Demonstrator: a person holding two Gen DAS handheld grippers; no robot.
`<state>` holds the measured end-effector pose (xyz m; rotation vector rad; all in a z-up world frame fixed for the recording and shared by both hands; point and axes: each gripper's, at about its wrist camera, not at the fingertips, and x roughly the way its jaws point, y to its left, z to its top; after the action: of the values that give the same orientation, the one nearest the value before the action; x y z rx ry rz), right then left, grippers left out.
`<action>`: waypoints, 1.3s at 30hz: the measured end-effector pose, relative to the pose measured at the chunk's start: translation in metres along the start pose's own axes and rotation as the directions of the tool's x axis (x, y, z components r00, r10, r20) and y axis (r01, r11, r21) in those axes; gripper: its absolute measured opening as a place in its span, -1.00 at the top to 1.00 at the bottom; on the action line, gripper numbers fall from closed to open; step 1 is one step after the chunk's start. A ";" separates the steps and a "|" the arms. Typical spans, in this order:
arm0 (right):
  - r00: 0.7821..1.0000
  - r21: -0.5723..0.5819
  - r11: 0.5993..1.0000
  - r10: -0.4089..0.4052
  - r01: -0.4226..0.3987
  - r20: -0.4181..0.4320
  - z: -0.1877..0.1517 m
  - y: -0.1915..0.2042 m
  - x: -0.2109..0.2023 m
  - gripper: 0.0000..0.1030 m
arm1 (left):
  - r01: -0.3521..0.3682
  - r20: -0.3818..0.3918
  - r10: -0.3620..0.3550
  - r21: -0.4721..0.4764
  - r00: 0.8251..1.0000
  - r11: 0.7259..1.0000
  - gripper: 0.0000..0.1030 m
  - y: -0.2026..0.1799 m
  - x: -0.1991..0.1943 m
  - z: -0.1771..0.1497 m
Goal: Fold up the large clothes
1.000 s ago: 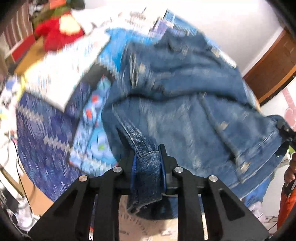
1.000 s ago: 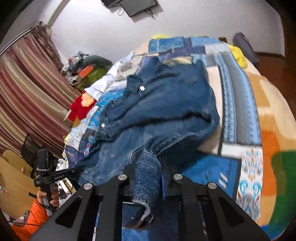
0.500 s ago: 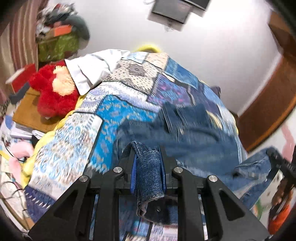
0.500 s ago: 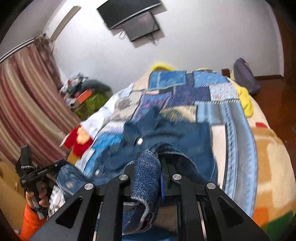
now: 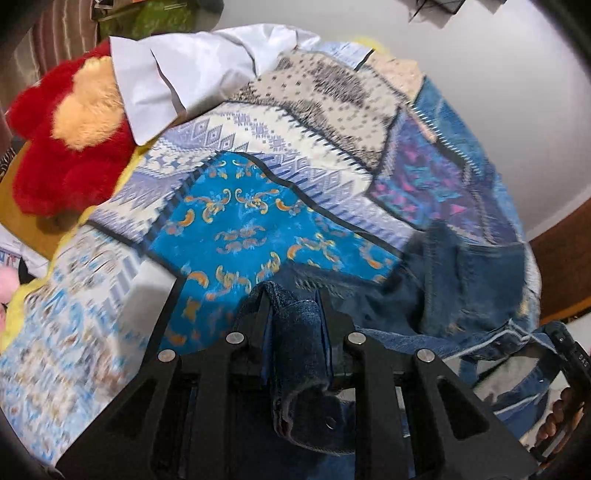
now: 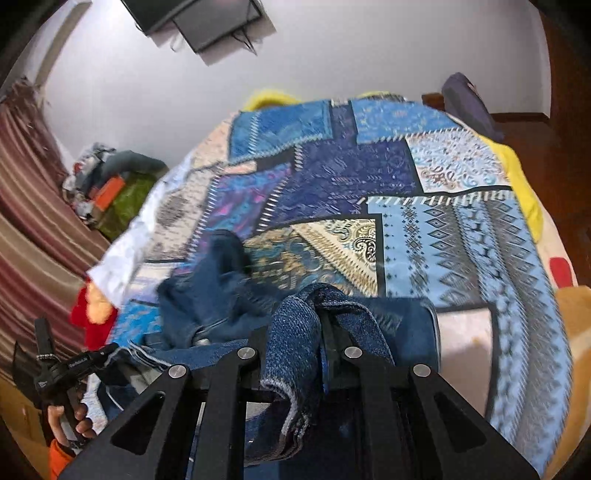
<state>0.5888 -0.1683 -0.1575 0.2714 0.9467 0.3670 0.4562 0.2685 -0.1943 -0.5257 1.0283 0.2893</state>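
A blue denim jacket (image 5: 476, 280) lies bunched on the patchwork bedspread (image 5: 240, 221), stretched between my two grippers. My left gripper (image 5: 293, 306) is shut on a thick fold of its hem, which hangs back over the jaws. My right gripper (image 6: 317, 317) is shut on another fold of the jacket (image 6: 207, 295). The jacket's body is lifted and folded forward; most of it is hidden below the jaws. The left gripper also shows at the lower left of the right wrist view (image 6: 62, 373).
A red plush toy (image 5: 62, 147) and a white shirt (image 5: 192, 70) lie at the bed's left side. A yellow blanket (image 6: 524, 184) edges the far right. Striped curtains (image 6: 33, 221) and a clutter pile (image 6: 110, 188) stand at the left. A TV (image 6: 199, 18) hangs on the wall.
Both grippers have lifted the jacket's hem up and carried it forward over the bed. The jacket, spread flat before, is now bunched and folding over itself.
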 end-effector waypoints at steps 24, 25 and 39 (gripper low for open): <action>0.978 0.020 0.984 0.176 -0.175 -0.110 0.020 -0.045 -0.042 0.69 | -0.343 0.040 0.343 0.231 0.938 0.911 -0.45 -0.008 0.008 0.001; 0.976 0.054 0.981 0.192 -0.187 -0.099 0.022 -0.049 -0.046 0.69 | -0.387 0.061 0.384 0.227 0.921 0.893 -0.45 -0.006 0.003 0.003; 0.999 -0.269 0.962 -0.041 0.042 0.009 -0.011 -0.018 -0.125 0.69 | -0.183 0.065 0.171 0.331 0.983 0.926 -0.45 0.014 -0.081 -0.033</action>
<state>0.5166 -0.2361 -0.0780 0.0038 0.8866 0.4515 0.3852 0.2632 -0.1414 -0.1180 1.0664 0.2739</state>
